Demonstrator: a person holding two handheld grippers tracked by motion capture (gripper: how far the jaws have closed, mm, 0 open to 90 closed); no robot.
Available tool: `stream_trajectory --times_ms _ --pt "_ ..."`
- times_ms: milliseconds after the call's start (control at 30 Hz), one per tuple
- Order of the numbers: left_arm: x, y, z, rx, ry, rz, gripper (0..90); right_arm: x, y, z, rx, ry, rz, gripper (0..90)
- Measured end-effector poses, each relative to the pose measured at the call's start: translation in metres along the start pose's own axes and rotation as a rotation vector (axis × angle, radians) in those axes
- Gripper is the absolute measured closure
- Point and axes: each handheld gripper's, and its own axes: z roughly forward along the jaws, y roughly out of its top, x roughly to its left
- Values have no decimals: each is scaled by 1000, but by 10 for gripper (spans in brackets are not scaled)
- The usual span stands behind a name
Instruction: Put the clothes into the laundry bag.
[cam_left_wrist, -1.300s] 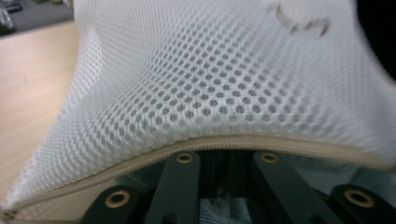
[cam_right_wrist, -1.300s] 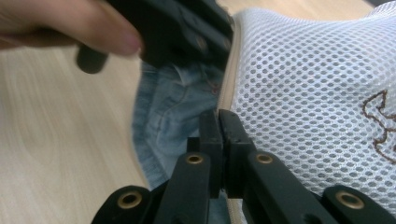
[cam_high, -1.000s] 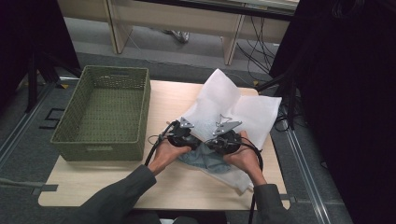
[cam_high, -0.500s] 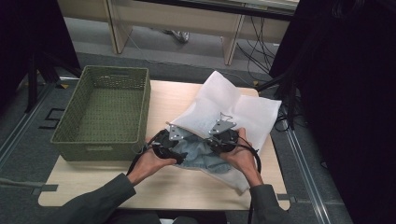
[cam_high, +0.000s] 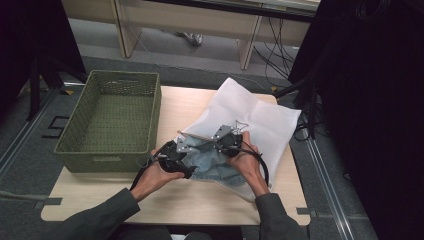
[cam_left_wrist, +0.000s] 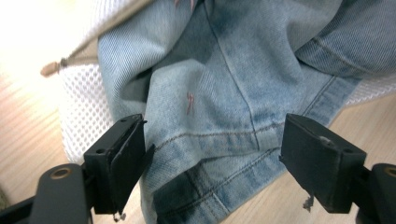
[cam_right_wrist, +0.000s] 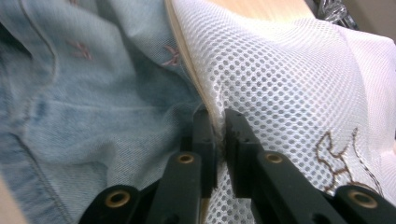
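jeans (cam_high: 212, 165) partly hidden inside mesh bag (cam_high: 260, 117), hands covering tools

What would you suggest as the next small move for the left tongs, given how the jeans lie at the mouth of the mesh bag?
Probably close the left tongs on the jeans hem. Its jaws have just been opening and stand wide, the denim lying between them ungripped. The right tongs are shut on the mesh bag edge, holding the mouth, with the jeans partly inside.

I see dark grey sleeves (cam_high: 107, 215) on both arms, black tongs (cam_high: 200, 145) with grey three-cornered plates, black cables trailing, brass-coloured rivets on the jaws.
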Motion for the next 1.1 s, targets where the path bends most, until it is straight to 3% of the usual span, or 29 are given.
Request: stream_trajectory --times_ms 33,100,133,167,233,300,333,367,400,433,533,567,667,733,767,800,867,967,1033,1100 --pt "-1 -1 1 6 -7 -11 207 -3 0 -3 -9 15 16 849" --pt "0 -3 2 24 7 9 188 -6 -1 -10 -20 39 50 853" --pt "-2 -5 4 26 4 -17 178 -7 -2 -13 -36 60 67 854" --pt "-1 -6 5 33 19 3 175 -7 -3 -16 -44 76 80 855" --pt "-1 -9 9 54 31 6 162 -10 -6 -23 -64 117 93 850" --pt "-1 -12 14 63 38 -8 162 -14 -8 -27 -85 128 90 850" --pt "0 -13 17 70 43 -3 161 -14 -9 -29 -79 129 99 850" --pt "-1 -14 20 72 30 -36 161 -14 -10 -30 -69 134 93 847" --pt "1 -14 24 80 27 -29 160 -14 -11 -28 -67 147 80 838" --pt "0 -14 26 80 30 -37 154 -13 -12 -27 -60 148 103 817" --pt "-2 -13 32 89 37 -9 155 -11 -17 -22 -46 137 72 745" --pt "-3 -12 32 94 33 -23 158 -11 -18 -21 -50 118 56 715" --pt "-4 -11 29 67 54 3 184 -7 -23 -25 -27 97 47 630" --pt "-4 -10 27 69 43 23 187 -5 -26 -29 -25 88 24 580" --pt "-6 -10 28 67 42 2 189 -3 -27 -31 -13 80 23 566" --pt "-5 -10 27 69 46 31 191 -2 -28 -34 -14 67 14 553" --pt "-6 -9 27 74 35 22 192 -2 -27 -41 -28 59 17 542" --pt "-6 -9 27 66 38 22 192 -4 -31 -46 1 36 8 524" --pt "-7 -9 28 69 37 20 192 -7 -38 -42 41 33 5 524" --pt "-8 -10 28 69 31 6 193 -10 -45 -35 78 -4 13 524"
